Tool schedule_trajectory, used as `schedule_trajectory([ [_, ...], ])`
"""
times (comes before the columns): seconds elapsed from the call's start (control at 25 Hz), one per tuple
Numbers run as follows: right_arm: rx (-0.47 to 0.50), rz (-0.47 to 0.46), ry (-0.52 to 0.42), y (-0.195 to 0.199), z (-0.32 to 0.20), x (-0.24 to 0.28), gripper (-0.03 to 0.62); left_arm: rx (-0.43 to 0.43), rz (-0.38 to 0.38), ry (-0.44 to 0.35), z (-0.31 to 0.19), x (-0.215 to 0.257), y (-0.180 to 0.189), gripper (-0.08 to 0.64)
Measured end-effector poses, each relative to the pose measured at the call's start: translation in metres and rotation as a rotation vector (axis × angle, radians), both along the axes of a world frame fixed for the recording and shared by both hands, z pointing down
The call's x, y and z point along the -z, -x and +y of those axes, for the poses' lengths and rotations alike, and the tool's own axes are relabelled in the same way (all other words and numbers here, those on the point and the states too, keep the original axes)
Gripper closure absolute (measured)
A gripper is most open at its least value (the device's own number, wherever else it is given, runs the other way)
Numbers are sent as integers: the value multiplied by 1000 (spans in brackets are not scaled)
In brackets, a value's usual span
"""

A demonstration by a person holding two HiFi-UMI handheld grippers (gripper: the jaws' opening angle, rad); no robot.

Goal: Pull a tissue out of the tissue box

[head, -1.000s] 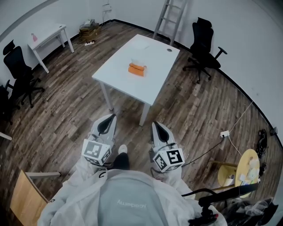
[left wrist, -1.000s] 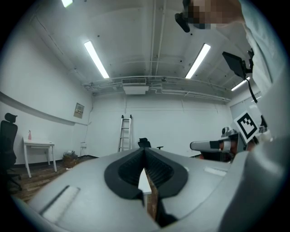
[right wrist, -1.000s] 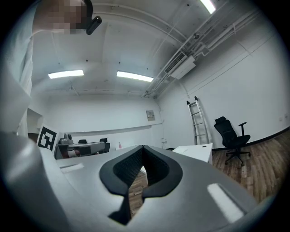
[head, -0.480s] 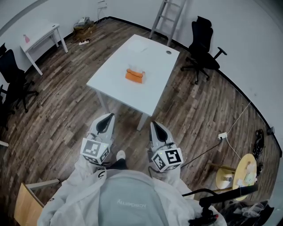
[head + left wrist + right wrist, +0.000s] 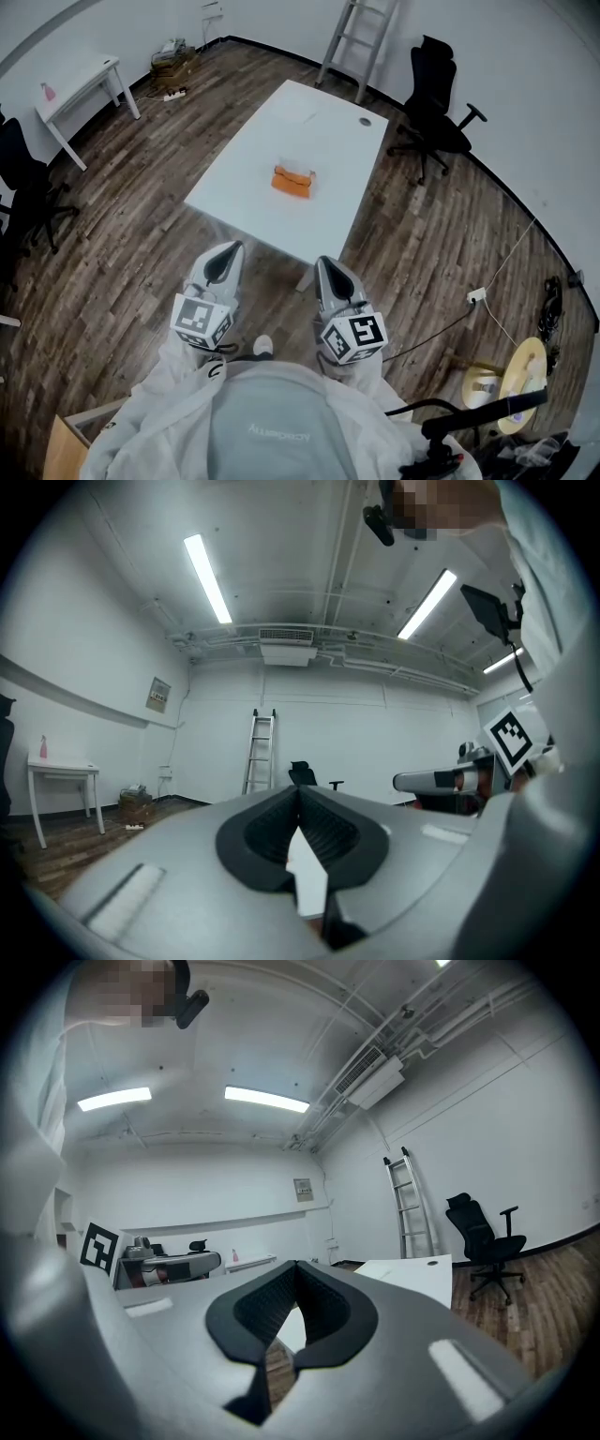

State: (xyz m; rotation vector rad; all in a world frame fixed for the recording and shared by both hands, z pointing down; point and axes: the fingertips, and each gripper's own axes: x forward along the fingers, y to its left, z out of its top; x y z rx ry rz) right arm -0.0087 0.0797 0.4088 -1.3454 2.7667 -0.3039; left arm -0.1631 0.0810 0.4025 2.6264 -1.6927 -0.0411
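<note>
An orange tissue box (image 5: 292, 181) with a white tissue sticking out of its top sits near the middle of a white table (image 5: 244, 192). Both grippers are held side by side in front of my body, short of the table's near edge and well apart from the box. My left gripper (image 5: 234, 247) has its jaws together with nothing in them; the left gripper view shows its tips (image 5: 300, 789) meeting. My right gripper (image 5: 322, 262) is shut and empty too, its tips (image 5: 295, 1265) touching in the right gripper view. There the table (image 5: 412, 1274) lies just ahead.
A ladder (image 5: 361, 37) leans on the far wall beyond the table. A black office chair (image 5: 436, 89) stands at the table's far right. A small white desk (image 5: 80, 84) and another black chair (image 5: 19, 178) are at the left. A power strip (image 5: 476, 295) with cable lies on the right floor.
The table and tissue box have drawn nearer in the head view as I walk toward them. Both grippers stay shut and keep their place before my body.
</note>
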Motion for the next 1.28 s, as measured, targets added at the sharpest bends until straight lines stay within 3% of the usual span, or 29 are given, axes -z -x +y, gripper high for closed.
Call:
schedule_trajectory([
  [0.36, -13, 6, 8, 19, -31, -4, 591, -7, 5, 7, -35, -5, 21, 560],
  [1.28, -2, -11, 55, 9, -71, -14, 591, -10, -20, 61, -70, -15, 5, 560],
])
